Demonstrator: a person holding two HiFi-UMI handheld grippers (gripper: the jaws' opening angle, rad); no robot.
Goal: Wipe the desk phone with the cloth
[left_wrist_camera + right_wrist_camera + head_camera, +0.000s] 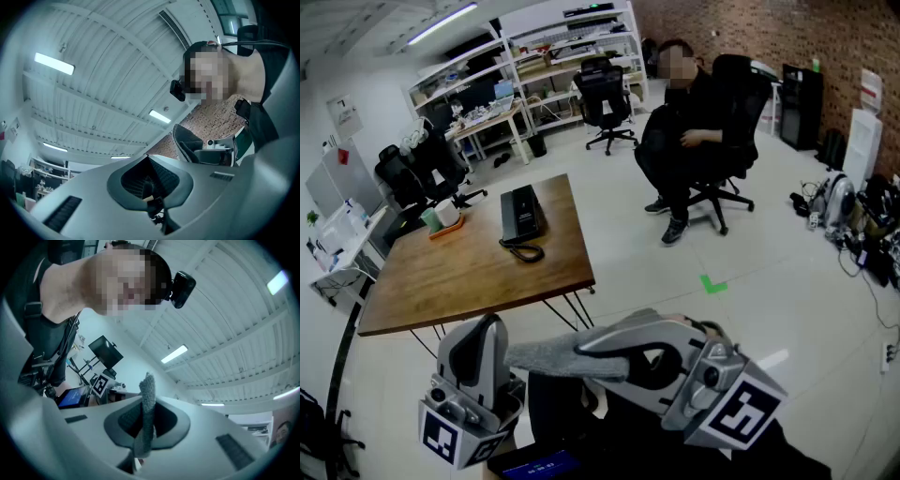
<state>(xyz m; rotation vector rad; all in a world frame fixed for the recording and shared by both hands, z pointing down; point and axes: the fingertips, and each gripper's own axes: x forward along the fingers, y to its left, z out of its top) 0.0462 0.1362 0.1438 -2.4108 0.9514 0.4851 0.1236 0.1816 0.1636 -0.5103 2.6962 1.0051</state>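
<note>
The black desk phone [522,217] lies on the wooden table [469,272], its coiled cord trailing toward the near edge. Both grippers are held low and close to my body, well short of the table. My right gripper [581,352] is shut on a grey cloth [542,357], which sticks out leftward past its tips. In the right gripper view the cloth [149,394] stands pinched between the jaws of that gripper [146,423], which points up at the ceiling. My left gripper [492,326] also points upward; its jaws [149,180] are shut with nothing in them.
An orange tray with cups [445,217] sits at the table's far left corner. A person sits in a black office chair [722,131] beyond the table. More chairs [605,94], shelves and desks line the back. Cables and gear [853,220] lie at the right.
</note>
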